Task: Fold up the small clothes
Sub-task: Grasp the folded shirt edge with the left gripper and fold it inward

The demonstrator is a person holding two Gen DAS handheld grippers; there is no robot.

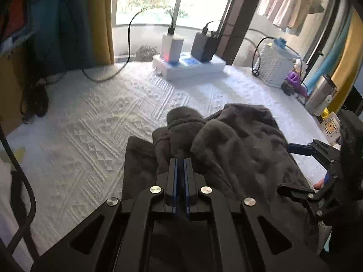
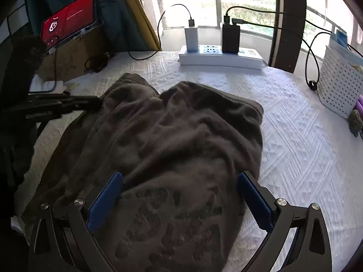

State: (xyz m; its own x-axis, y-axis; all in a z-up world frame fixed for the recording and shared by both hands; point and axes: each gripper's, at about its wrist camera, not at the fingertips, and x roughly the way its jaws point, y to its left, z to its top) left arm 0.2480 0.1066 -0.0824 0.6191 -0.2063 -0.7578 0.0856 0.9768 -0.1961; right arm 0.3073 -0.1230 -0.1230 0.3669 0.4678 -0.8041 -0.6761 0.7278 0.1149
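A dark grey-brown fleece garment (image 2: 181,131) lies rumpled on the white quilted bedspread (image 2: 295,136), with a faint printed pattern on its near part. My left gripper (image 1: 180,164) has its blue pads pressed together on a bunched fold at the garment's left edge. In the right wrist view the left gripper (image 2: 95,103) reaches in from the left, and the cloth rises at its tip. My right gripper (image 2: 180,174) hovers wide open over the garment's near end with nothing pinched. The left wrist view shows the right gripper (image 1: 292,170) at the garment's right side.
A white power strip (image 2: 221,59) with two chargers and cables sits at the far edge by the window. A white perforated basket (image 2: 340,86) stands at the right. A phone with a red screen (image 2: 68,20) leans at the far left above a cardboard box.
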